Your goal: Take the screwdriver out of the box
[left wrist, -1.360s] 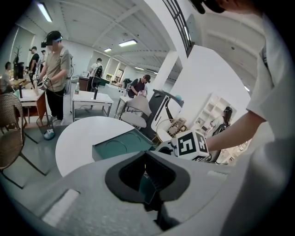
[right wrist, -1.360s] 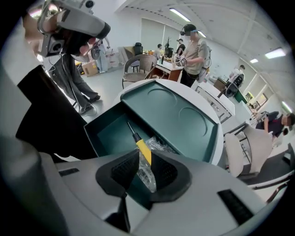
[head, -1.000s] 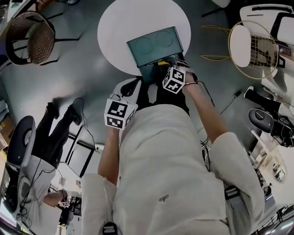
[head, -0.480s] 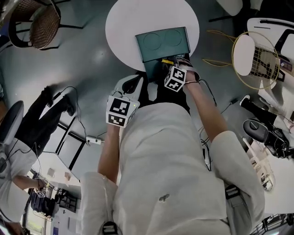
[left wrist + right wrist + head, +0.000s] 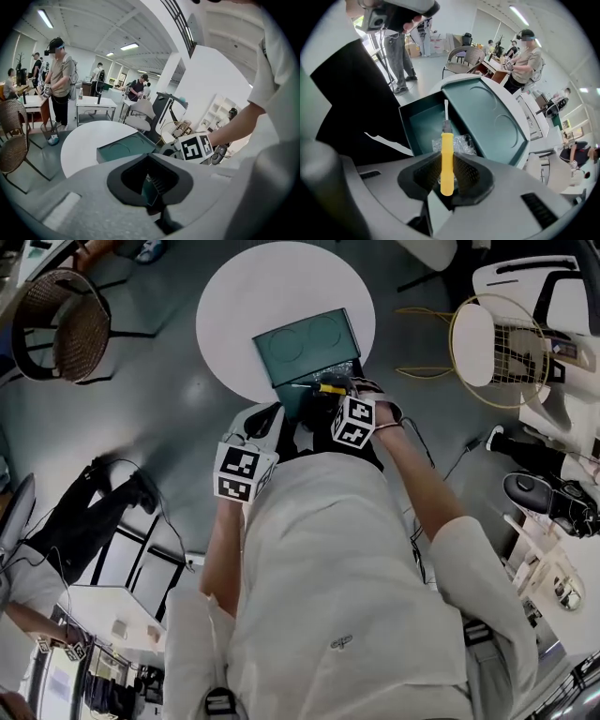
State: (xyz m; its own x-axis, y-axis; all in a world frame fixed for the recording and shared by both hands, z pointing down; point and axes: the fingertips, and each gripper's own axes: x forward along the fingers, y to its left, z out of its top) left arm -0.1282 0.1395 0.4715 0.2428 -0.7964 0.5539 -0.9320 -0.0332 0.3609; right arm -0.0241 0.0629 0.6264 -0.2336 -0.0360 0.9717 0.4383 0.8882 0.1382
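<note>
A teal box lies open on the round white table, its lid tipped back. My right gripper points steeply down over the box's base and is shut on the yellow handle of the screwdriver, whose thin shaft points into the box. From the head view the screwdriver shows just beyond the right gripper. A clear plastic bag lies in the base. My left gripper hangs by the table's near edge. Teal shows in the gap of the left gripper; whether it grips is unclear.
A wicker chair stands to the left of the table and a gold wire chair to its right. Cables run over the grey floor. People stand at desks beyond the table.
My right gripper has come up a little over the box with the yellow screwdriver in it. The left gripper has stayed where it was.
</note>
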